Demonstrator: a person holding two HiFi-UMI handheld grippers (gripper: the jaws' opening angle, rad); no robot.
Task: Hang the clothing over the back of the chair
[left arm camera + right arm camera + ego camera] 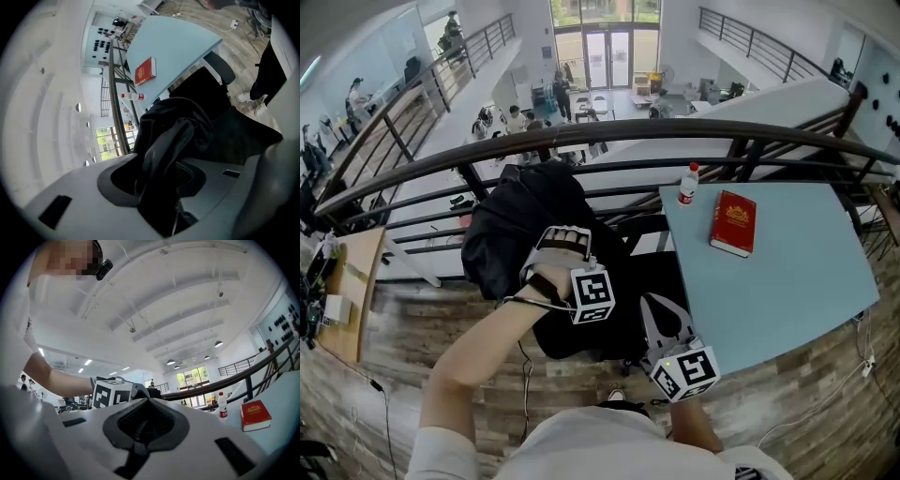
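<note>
Centrally, between the jaws of the left gripper [561,236], a thick fold of the black clothing [178,126] runs lengthwise. The jaws stand partly apart, and a strip of ribbed pad shows bare beside the cloth, so the fold appears to lie loose rather than pinched. From the fingertips the fold rises forward and away into the bulk of the garment, its long axis following the line the gripper points along. That bulk is heaped on the chair [239,138], beyond and just below the fingertips, toward the railing [675,131]. The right gripper [652,305] has its jaws pressed together on nothing. It sits nearer the person, beside the table [787,281], so the left hand is the one on the garment. Only the left gripper view shows the cloth inside the jaws. The head view hides that gap behind the gripper body, but alone shows the garment's spread over the chair back. The right gripper view shows no cloth in reach, only the left marker cube, a bottle [687,184] and a red book [733,223].
</note>
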